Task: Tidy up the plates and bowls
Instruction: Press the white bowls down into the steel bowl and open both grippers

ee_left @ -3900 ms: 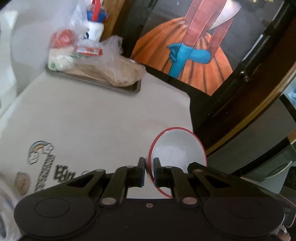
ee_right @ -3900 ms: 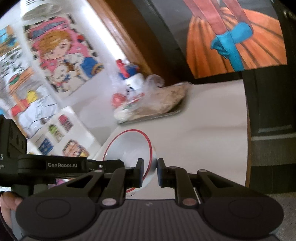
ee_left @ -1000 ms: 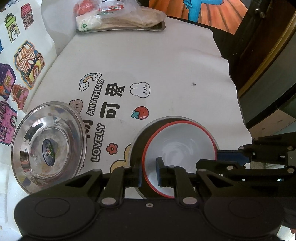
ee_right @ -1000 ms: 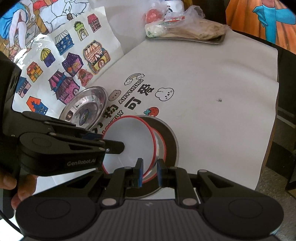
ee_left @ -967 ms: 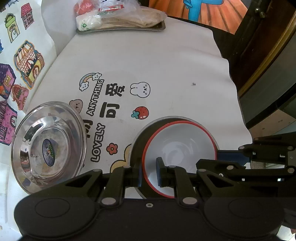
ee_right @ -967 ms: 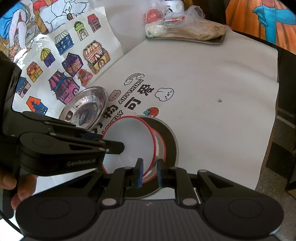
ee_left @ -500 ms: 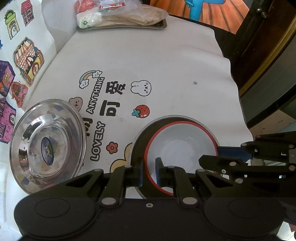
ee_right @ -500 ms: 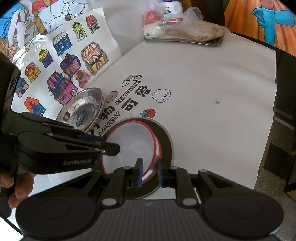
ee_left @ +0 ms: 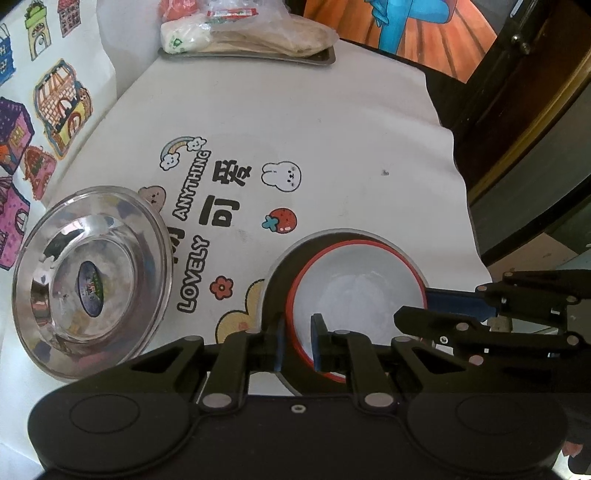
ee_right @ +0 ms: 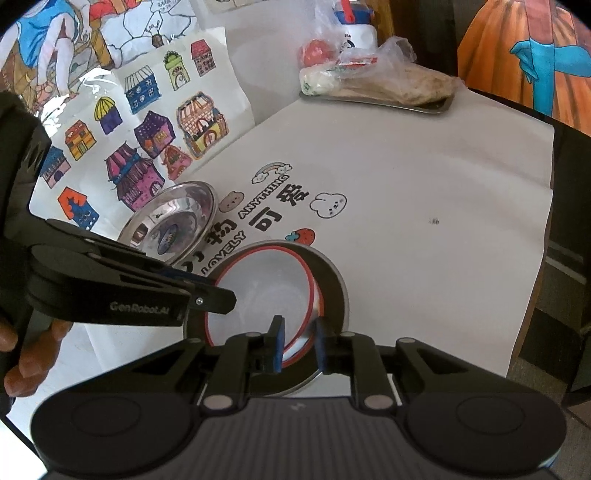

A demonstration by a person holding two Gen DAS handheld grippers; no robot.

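Your left gripper (ee_left: 295, 341) is clenched on the near rim of the white bowl (ee_left: 356, 291), one blue pad outside the red edge and one inside. Your right gripper (ee_right: 298, 345) is clamped on the same bowl (ee_right: 258, 291) at its opposite rim, again with one pad on each side of the edge. In the left wrist view, the right gripper (ee_left: 432, 299) enters from the right and its blue pad meets the bowl's rim. In the right wrist view, the left gripper (ee_right: 207, 291) enters from the left, with your hand (ee_right: 22, 354) behind it.

Count one white bowl: round, smooth, matte inside, with a thin red band around the lip. It sits inside one larger round dish (ee_left: 275, 280) with a dark interior and a pale grey edge. This dish lies near the front right corner of the table (ee_left: 332, 122).

Count one steel plate (ee_left: 92, 280): round, polished and mirror-bright, with a raised rim and an oval label at its centre. It lies near the front left edge of the table, well apart from the bowl.

The table carries a white cloth printed with cartoon figures and lettering. At its far edge stands one rectangular metal tray (ee_left: 251, 55) holding clear plastic bags of food (ee_left: 266, 31).
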